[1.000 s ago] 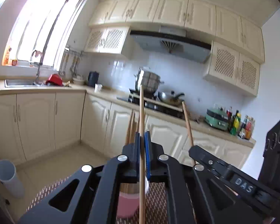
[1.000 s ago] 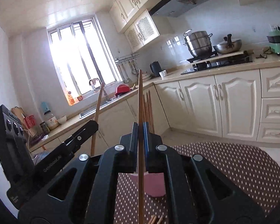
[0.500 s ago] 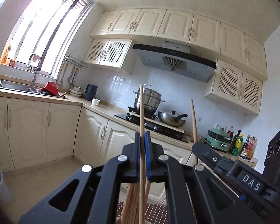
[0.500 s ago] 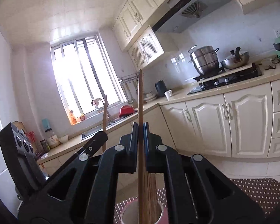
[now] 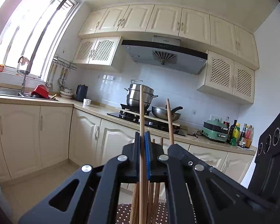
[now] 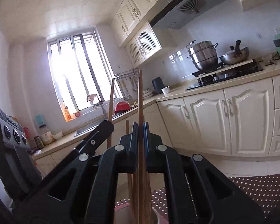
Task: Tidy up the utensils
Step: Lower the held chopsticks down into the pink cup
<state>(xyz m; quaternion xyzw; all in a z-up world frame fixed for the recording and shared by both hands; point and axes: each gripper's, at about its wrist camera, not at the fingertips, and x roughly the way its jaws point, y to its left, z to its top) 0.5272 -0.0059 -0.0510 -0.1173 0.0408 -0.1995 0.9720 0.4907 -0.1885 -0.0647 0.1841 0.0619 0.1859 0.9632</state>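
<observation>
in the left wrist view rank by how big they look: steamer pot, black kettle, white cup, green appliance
1. steamer pot
2. green appliance, close to the pot in size, so unsure
3. black kettle
4. white cup

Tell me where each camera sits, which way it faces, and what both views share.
Left wrist: on the left gripper, facing the stove wall; its fingers clamp a chopstick; the right gripper shows alongside.
Right wrist: on the right gripper, facing the window; it clamps a chopstick too; the left gripper shows alongside.
Shared: steamer pot, both chopsticks, chopsticks bundled below.
</observation>
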